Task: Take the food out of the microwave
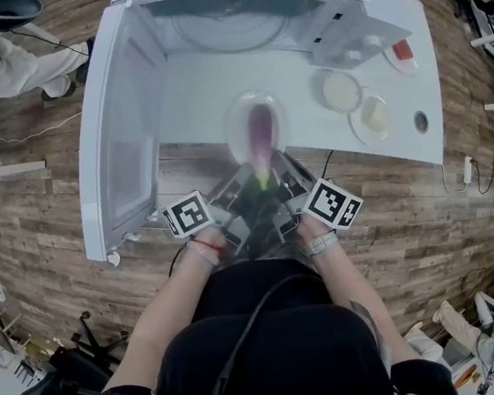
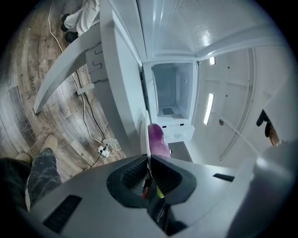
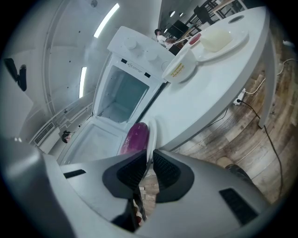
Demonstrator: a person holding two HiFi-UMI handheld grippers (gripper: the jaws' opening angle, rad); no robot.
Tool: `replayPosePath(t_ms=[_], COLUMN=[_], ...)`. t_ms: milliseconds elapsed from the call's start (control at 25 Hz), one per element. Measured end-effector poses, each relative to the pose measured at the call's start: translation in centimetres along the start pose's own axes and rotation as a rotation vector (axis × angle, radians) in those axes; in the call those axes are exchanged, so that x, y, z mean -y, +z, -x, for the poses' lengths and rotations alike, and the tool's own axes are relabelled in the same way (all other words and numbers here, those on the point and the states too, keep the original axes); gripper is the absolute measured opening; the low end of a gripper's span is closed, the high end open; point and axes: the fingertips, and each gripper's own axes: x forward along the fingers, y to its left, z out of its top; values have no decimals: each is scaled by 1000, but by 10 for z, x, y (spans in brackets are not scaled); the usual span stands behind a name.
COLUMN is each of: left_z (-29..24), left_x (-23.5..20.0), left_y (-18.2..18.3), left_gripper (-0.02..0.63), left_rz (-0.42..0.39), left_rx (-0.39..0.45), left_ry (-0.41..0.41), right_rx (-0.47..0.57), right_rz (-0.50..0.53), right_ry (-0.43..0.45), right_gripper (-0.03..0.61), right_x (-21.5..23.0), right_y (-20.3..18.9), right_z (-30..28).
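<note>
We hold the food outside the open white microwave (image 1: pixel 237 29)
Left gripper (image 2: pixel 149 160) and right gripper (image 3: pixel 150 160) pinch the near rim of the clear round plate (image 1: pixel 234 118), purple aubergine (image 1: pixel 260 133) on it, over the white worktop (image 1: pixel 191 92); next we lower it level.

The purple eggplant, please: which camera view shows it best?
The head view: it shows the eggplant at nearly full length from above, lying on the plate. Each gripper view sees it only obliquely beside the plate's rim, with its near end hidden.
</note>
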Motion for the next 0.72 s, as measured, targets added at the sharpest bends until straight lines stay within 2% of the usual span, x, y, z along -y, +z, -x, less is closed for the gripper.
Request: replayPosePath(t_ms=[120, 240, 400, 720], left_z=[0, 0, 1, -3], left_x=[-3, -4, -6, -8], left_y=[2, 1, 3, 5], left_gripper=[32, 32, 32, 32], left_rz=[-37, -18, -50, -32], left_rx=[-8, -2, -6, 10], left_ry=[13, 11, 21, 19], right_rx=[-1, -4, -2, 14], right_rz=[-3, -3, -2, -13], right_ry=[-2, -4, -3, -5], right_gripper=[60, 60, 60, 60], right_x=[2, 4, 3, 5], right_y=[-1, -2, -2, 2], right_z=[-1, -2, -2, -5])
